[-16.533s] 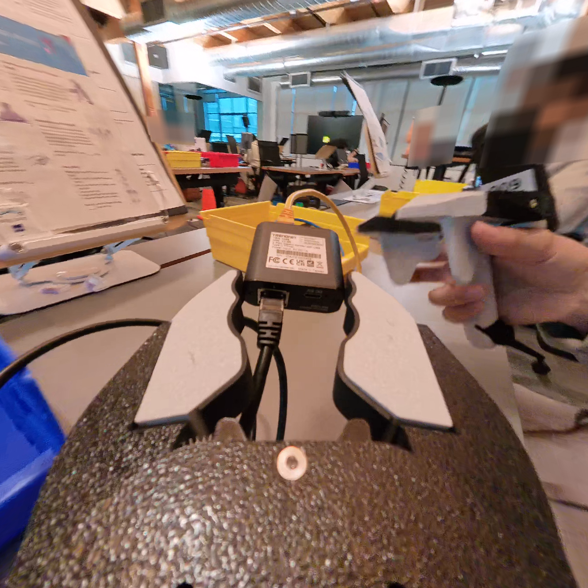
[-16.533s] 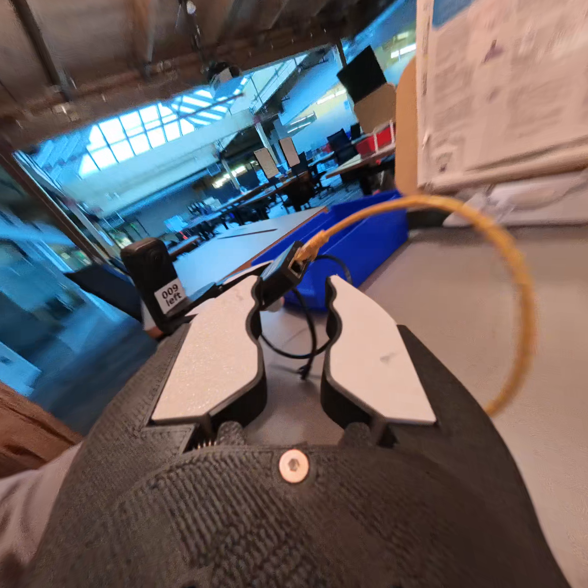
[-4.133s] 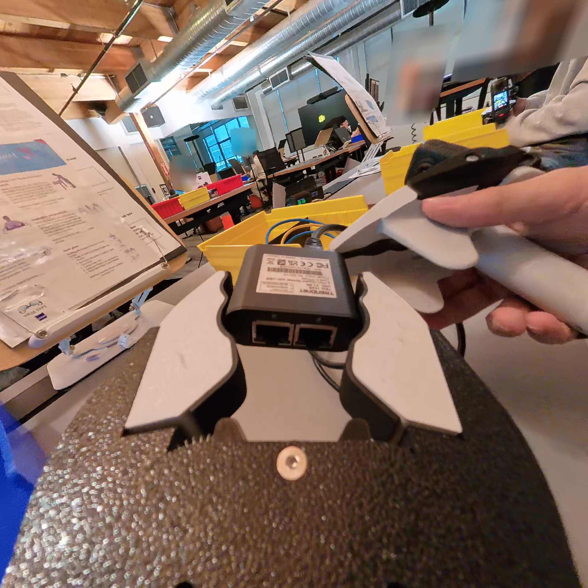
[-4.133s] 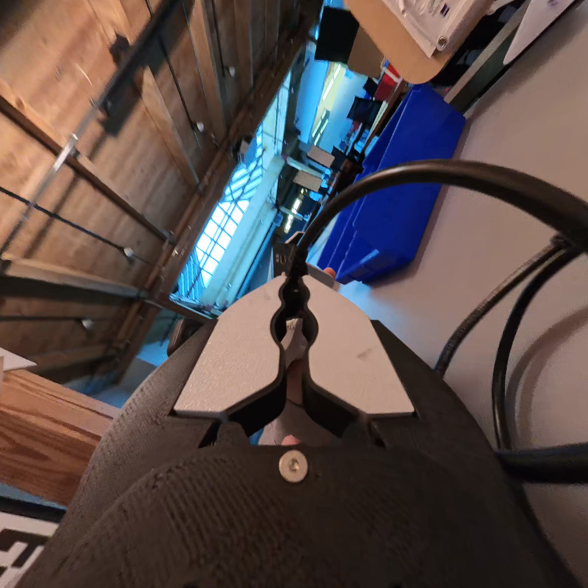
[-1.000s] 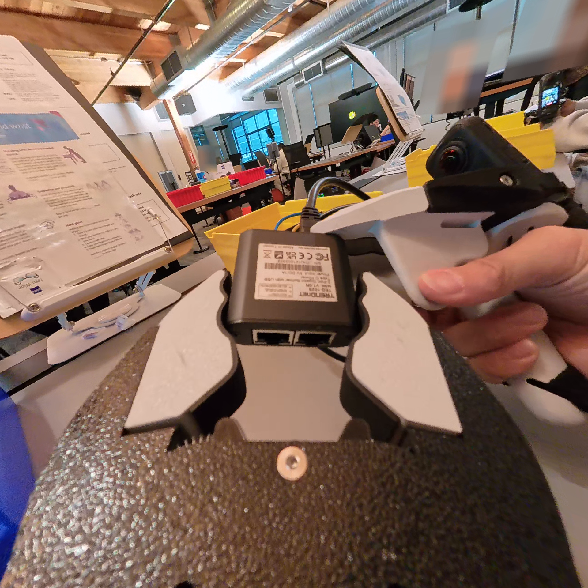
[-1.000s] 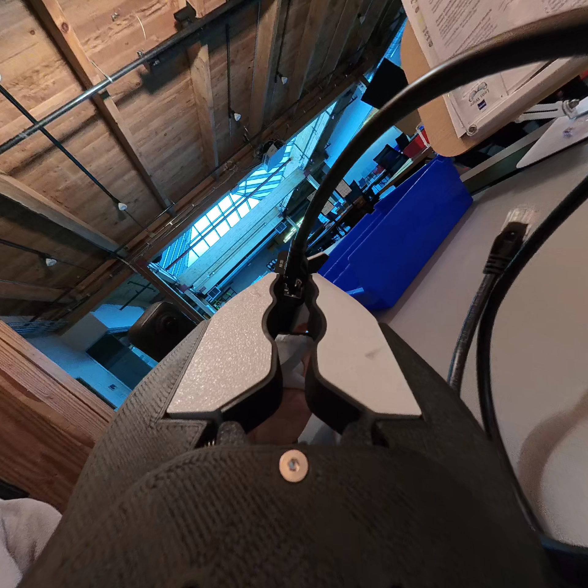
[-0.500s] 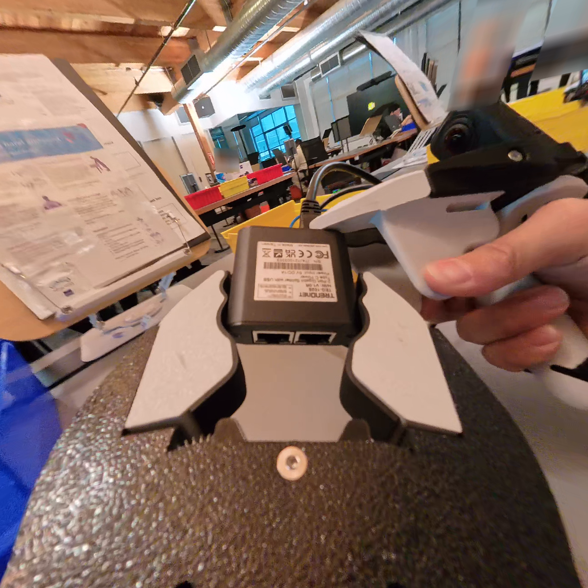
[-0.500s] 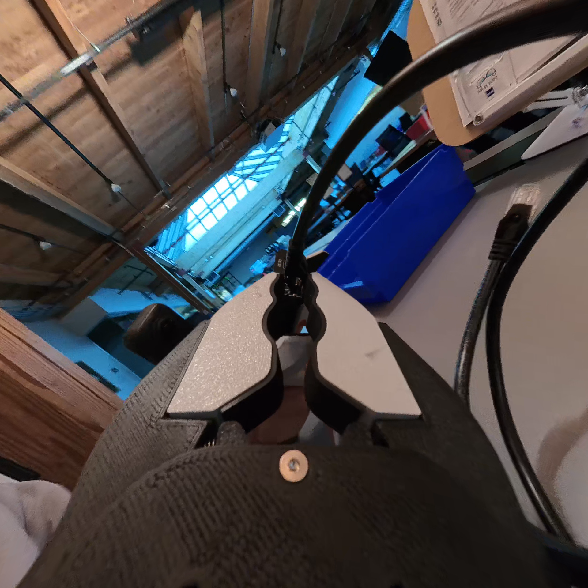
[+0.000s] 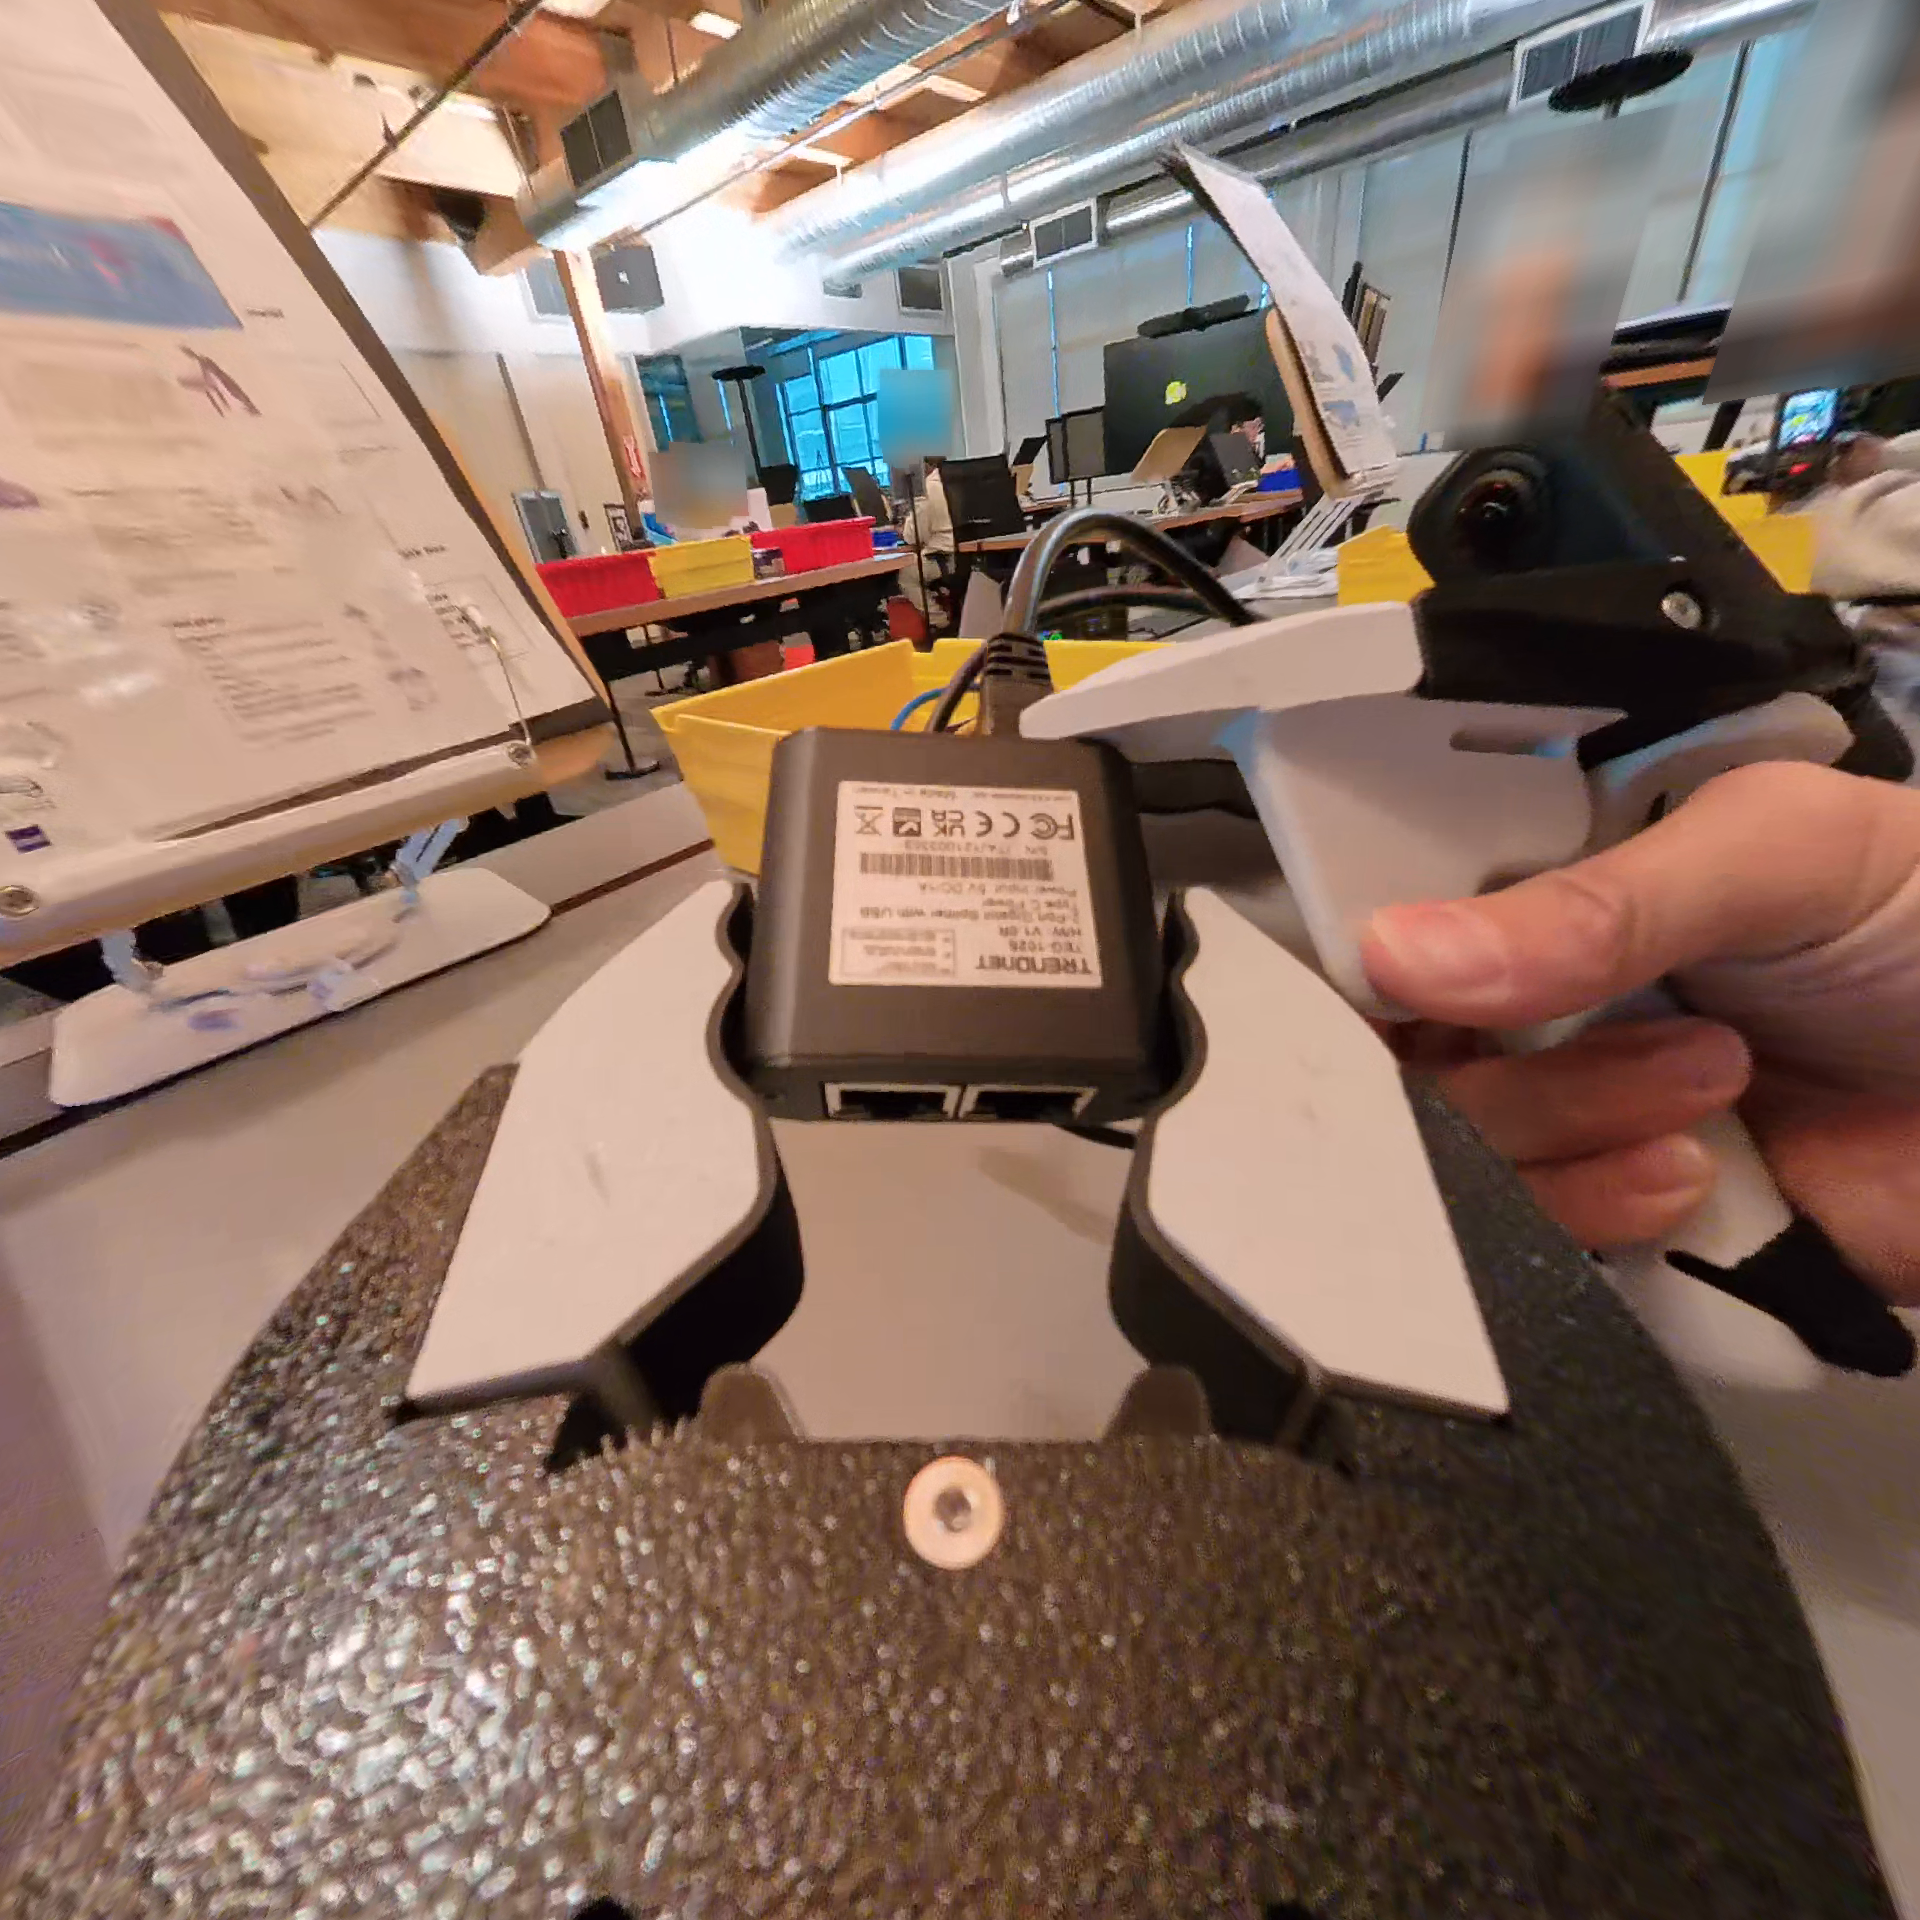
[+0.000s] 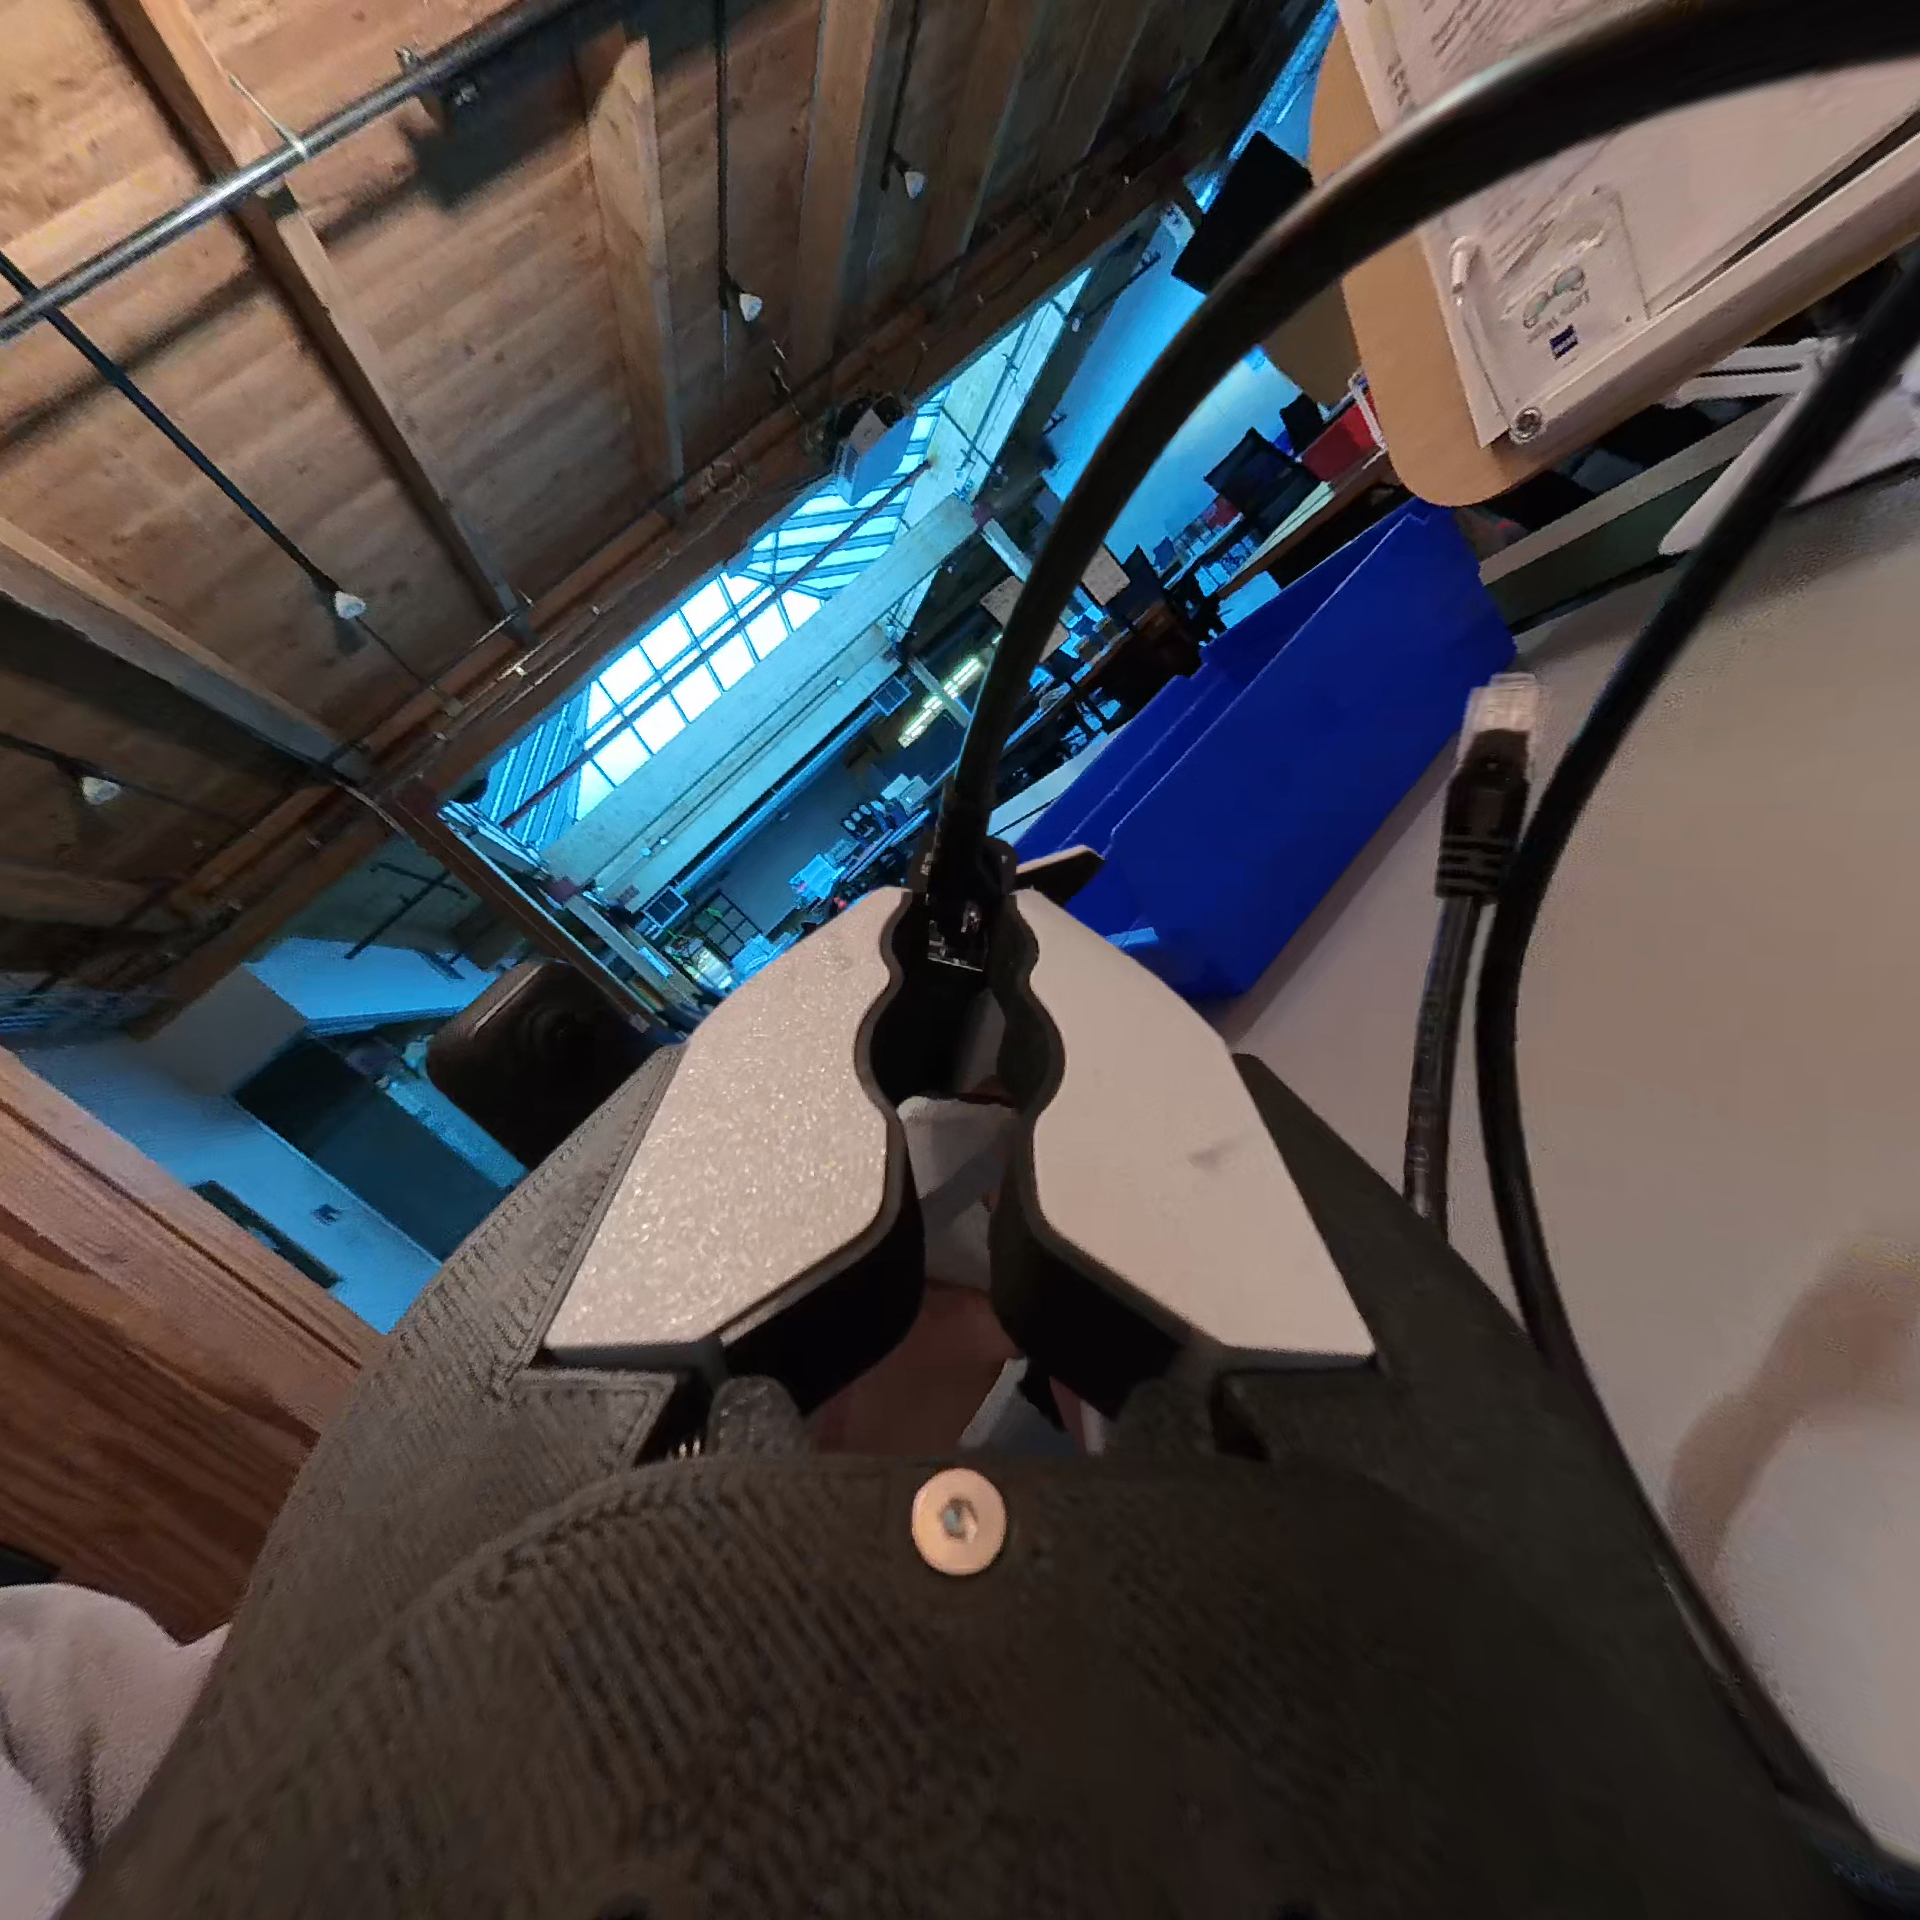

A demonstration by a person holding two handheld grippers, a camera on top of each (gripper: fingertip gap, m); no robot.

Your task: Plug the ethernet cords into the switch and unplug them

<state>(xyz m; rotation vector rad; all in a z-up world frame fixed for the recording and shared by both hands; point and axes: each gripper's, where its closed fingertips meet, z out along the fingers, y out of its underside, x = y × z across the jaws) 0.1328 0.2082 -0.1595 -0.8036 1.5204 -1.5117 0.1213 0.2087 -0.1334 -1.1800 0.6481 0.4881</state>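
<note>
My left gripper [image 9: 951, 935] is shut on the black switch [image 9: 956, 997], label side up, above the grey table [image 9: 260, 1143]. Its two near ports [image 9: 956, 1099] face the camera and are empty. My right gripper [image 9: 1049, 717], held by a hand [image 9: 1662, 987], reaches in from the right to the switch's far edge. It is shut on the plug [image 10: 956, 925] of a black ethernet cord [image 10: 1143, 395]. That plug [image 9: 1013, 665] sits at the switch's far side; whether it is seated is hidden. The cord's other plug [image 10: 1491, 790] lies loose on the table.
A paper stand [image 9: 208, 520] with a white base [image 9: 291, 956] stands at the left. A yellow bin [image 9: 790, 717] with cords is behind the switch. A blue bin [image 10: 1299, 748] sits on the table's far side. A thin black cable [image 9: 951, 696] leaves the switch's far side. Both grippers' tips are close together, under 4 cm apart.
The yellow cord from 16.5 s ago is gone and the switch now shows two empty ports. In the last second both grippers kept their grips; the views shifted slightly.
</note>
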